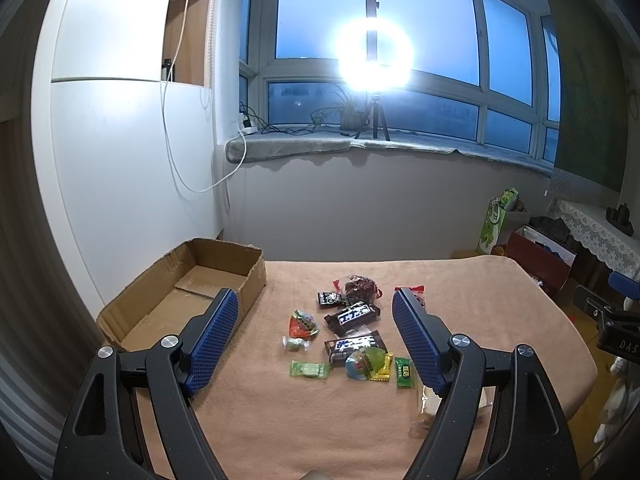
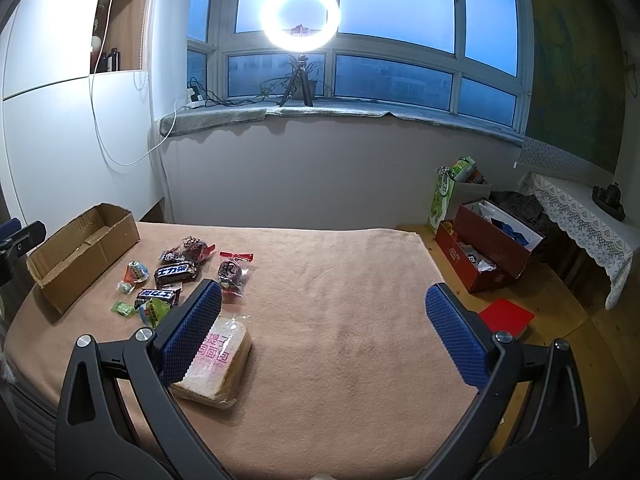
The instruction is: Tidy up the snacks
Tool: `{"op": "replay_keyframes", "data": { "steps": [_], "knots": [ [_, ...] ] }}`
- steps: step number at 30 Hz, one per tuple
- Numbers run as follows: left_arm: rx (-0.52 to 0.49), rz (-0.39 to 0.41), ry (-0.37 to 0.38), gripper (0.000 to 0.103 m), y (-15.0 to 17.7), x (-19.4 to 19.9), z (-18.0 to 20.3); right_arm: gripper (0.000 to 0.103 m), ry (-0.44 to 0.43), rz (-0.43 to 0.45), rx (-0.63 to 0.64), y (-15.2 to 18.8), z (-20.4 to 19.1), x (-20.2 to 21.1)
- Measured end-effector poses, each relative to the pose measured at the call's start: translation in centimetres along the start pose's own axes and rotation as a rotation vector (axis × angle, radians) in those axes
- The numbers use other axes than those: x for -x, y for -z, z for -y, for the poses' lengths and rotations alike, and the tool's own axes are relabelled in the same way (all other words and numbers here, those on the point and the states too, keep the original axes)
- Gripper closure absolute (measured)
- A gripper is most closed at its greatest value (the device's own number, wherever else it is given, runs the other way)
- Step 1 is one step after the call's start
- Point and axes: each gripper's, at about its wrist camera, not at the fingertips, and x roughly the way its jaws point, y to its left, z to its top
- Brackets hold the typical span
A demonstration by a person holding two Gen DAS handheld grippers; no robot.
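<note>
Several wrapped snacks lie in a loose pile on the tan cloth: two dark chocolate bars (image 1: 352, 316) (image 2: 176, 273), green candies (image 1: 309, 369), a red-and-green jelly cup (image 1: 302, 325) and a dark round sweet in a clear bag (image 2: 231, 274). A bagged bread slice (image 2: 218, 360) lies nearest me, partly behind a finger. An empty cardboard box (image 1: 192, 280) (image 2: 80, 246) sits at the table's left. My left gripper (image 1: 316, 302) hangs open above the pile with nothing held. My right gripper (image 2: 324, 300) is open over bare cloth, right of the snacks.
The table (image 2: 340, 280) is covered with a tan cloth and ends near a wall under a window sill holding a bright ring light (image 2: 300, 16). On the floor to the right stand a red box (image 2: 488, 248) and a green bag (image 2: 444, 196). A lace-covered cabinet stands far right.
</note>
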Motion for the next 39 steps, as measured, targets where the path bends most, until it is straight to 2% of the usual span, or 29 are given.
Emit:
{"op": "replay_keyframes", "data": {
  "steps": [39],
  "knots": [
    [-0.006,-0.016,-0.010,0.023,0.6,-0.3,0.5,0.000,-0.007,-0.047,-0.029,1.0,0.2,-1.7]
  ]
}}
